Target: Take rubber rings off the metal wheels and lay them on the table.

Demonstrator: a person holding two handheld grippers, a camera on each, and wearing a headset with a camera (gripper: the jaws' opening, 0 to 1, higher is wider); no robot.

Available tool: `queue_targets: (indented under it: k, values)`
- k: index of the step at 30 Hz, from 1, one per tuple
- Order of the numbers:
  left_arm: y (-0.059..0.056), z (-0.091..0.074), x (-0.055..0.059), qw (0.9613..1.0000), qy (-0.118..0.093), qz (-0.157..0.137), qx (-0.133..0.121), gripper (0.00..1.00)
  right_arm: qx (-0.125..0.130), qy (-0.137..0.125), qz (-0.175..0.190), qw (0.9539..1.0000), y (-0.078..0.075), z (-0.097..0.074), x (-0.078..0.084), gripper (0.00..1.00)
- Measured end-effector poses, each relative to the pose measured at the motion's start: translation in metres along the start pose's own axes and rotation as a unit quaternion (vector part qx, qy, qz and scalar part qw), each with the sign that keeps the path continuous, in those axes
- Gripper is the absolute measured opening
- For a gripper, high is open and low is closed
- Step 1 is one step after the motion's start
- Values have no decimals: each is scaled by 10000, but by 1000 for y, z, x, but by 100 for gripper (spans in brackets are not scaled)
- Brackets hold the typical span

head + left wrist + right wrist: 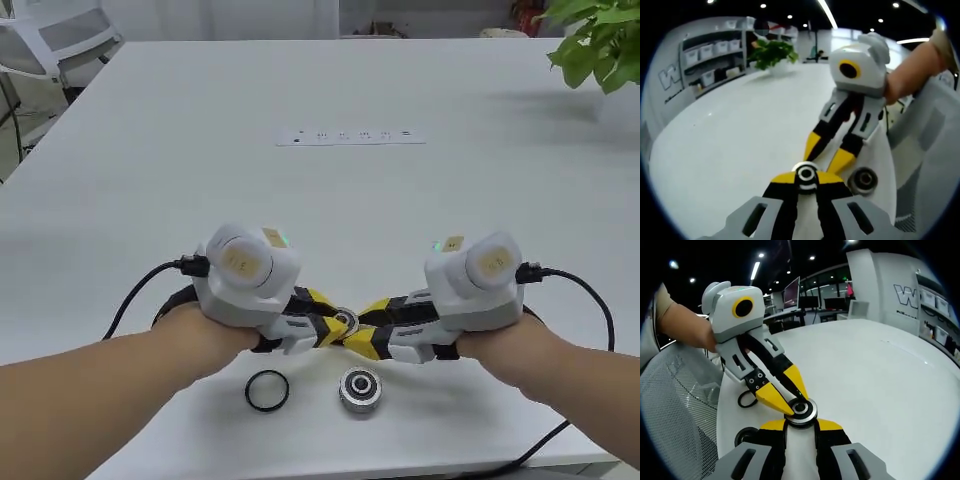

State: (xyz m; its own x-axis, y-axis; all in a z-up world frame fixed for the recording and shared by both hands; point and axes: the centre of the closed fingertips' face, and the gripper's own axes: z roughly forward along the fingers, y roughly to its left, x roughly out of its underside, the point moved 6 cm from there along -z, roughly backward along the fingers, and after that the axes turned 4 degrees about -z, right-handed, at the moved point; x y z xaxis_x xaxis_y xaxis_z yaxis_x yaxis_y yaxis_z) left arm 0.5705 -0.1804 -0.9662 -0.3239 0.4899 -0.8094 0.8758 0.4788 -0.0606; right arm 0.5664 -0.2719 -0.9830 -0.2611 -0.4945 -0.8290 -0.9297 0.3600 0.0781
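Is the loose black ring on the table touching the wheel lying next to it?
Apart. The head view shows a strip of table between the rubber ring and the metal wheel.

L hand-held gripper (330, 326), R hand-held gripper (362, 336) tip-to-tip, pinched

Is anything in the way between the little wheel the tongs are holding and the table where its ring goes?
Nothing blocks it. The small silver metal wheel, pinched between the left tongs and right tongs, hangs over bare white table. A loose black rubber ring and a second metal wheel lie nearer the person.
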Motion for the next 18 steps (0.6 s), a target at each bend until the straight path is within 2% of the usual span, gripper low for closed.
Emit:
queue_targets:
  k: [8,18]
  values:
    - [0,0,0,10000,-14,-37,-20,13,5,23,19,10000,0,-2,2,16]
    - [0,0,0,10000,-19,-62,-39,13,38,88,102,9999,-1,-5,5,4]
